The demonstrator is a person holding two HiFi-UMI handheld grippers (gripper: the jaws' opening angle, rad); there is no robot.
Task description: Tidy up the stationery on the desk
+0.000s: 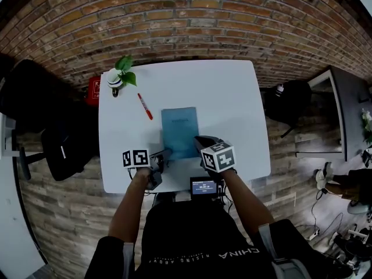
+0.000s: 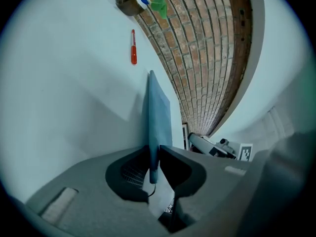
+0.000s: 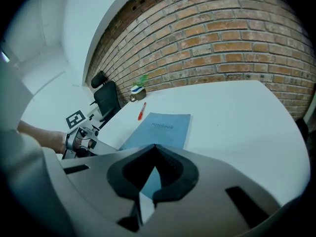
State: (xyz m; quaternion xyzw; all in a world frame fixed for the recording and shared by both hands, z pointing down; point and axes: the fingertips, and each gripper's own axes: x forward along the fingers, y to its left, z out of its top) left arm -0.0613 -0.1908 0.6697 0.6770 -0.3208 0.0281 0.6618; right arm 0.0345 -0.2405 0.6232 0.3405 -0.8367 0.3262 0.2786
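A blue notebook lies in the middle of the white desk. My left gripper is shut on its near left edge; in the left gripper view the notebook stands edge-on between the closed jaws of the left gripper. My right gripper hovers over the notebook's near right corner. In the right gripper view its tips meet with nothing held, and the notebook lies beyond. A red pen rests to the notebook's far left.
A small potted plant stands at the desk's far left corner. A small screen device sits at the front edge. Black chairs stand left of the desk, a dark bag to its right, and a brick wall behind.
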